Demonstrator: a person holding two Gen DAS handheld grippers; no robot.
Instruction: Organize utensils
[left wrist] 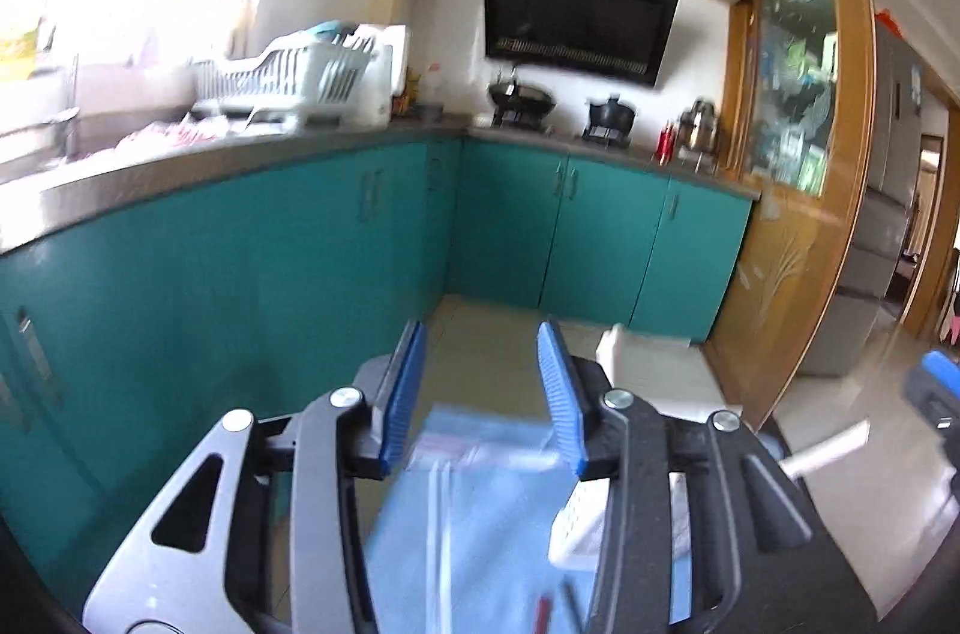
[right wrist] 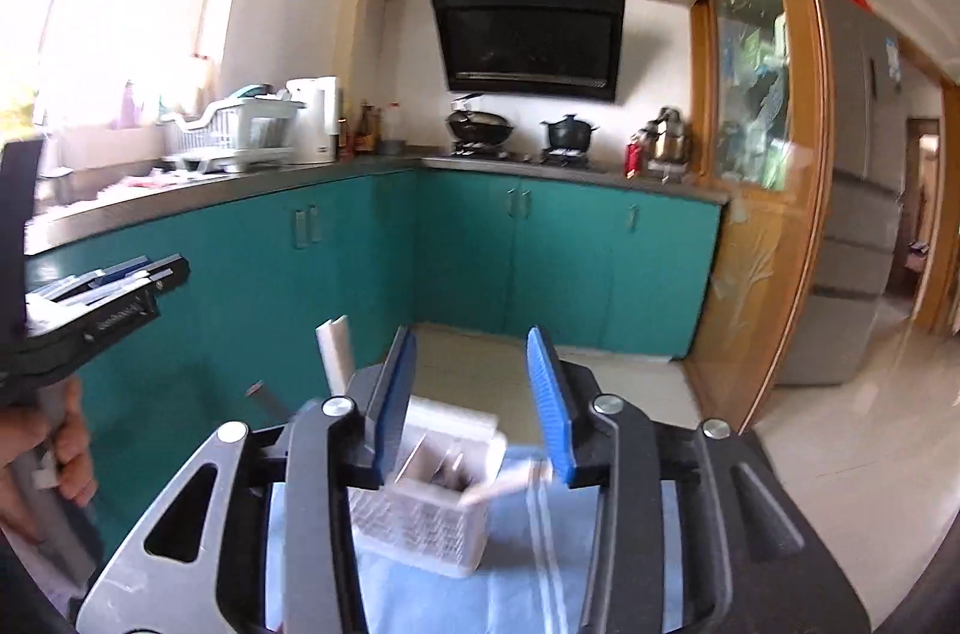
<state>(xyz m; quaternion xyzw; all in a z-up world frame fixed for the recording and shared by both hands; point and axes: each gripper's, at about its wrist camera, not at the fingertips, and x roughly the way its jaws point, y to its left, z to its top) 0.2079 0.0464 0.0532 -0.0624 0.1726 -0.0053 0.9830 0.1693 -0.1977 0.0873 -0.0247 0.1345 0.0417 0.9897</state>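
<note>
Teal kitchen cabinets [right wrist: 336,238] backed a blue cloth [right wrist: 420,598] where the white perforated plastic utensil caddy [right wrist: 420,526] stood below the right gripper [right wrist: 474,406], nearer than the left gripper [left wrist: 480,394]; both jaws spread, empty

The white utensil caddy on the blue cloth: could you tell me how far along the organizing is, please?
Done: the white utensil caddy on the blue cloth already holds a few utensils, with a white handle leaning out. In hand: nothing; the left gripper and right gripper are both open and raised. Left: the pictures are too blurred to count loose utensils, so what remains is unclear.
</note>
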